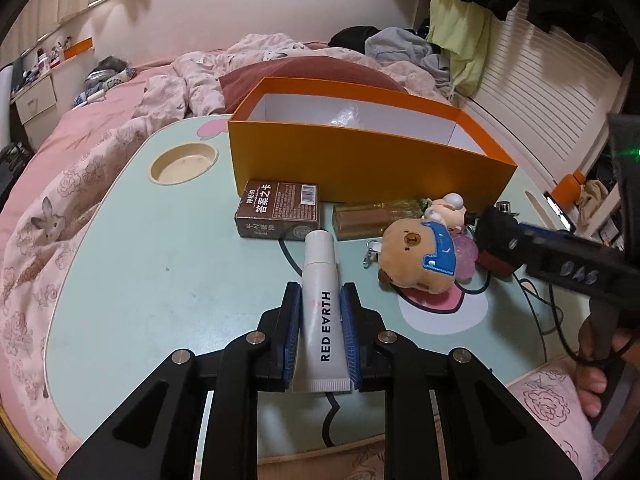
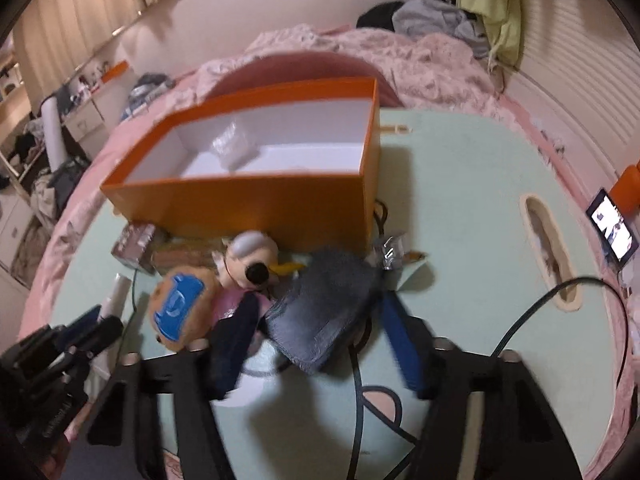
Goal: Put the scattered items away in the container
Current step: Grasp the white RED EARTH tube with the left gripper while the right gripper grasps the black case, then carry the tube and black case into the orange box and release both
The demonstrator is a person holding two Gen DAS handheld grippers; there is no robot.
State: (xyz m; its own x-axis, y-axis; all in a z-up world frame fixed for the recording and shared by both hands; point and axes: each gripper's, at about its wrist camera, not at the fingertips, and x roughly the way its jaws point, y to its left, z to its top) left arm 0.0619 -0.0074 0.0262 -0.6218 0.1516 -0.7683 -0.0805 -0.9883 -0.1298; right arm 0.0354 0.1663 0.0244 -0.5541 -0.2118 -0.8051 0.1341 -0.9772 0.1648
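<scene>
An open orange box [image 1: 360, 156] with a white inside stands at the back of the mint lap table [image 1: 160, 280]; it also shows in the right wrist view [image 2: 256, 200]. My left gripper [image 1: 320, 300] is shut on a white "RED EARTH" tube [image 1: 320, 308] lying on the table. In front of the box lie a brown card box [image 1: 278, 210], an amber bottle [image 1: 372, 218], a bear plush [image 1: 420, 256] and a small plush [image 1: 444, 206]. My right gripper [image 2: 316, 320] is open around a dark blue-grey pouch [image 2: 324, 312] beside the plushes [image 2: 180, 304].
The table sits on a bed with pink bedding [image 1: 60, 208]. A round cup recess [image 1: 184, 162] is at the table's left. A black cable [image 2: 360, 392] crosses the table. A phone [image 2: 614, 230] stands at the right. Clothes [image 1: 400, 46] are piled behind.
</scene>
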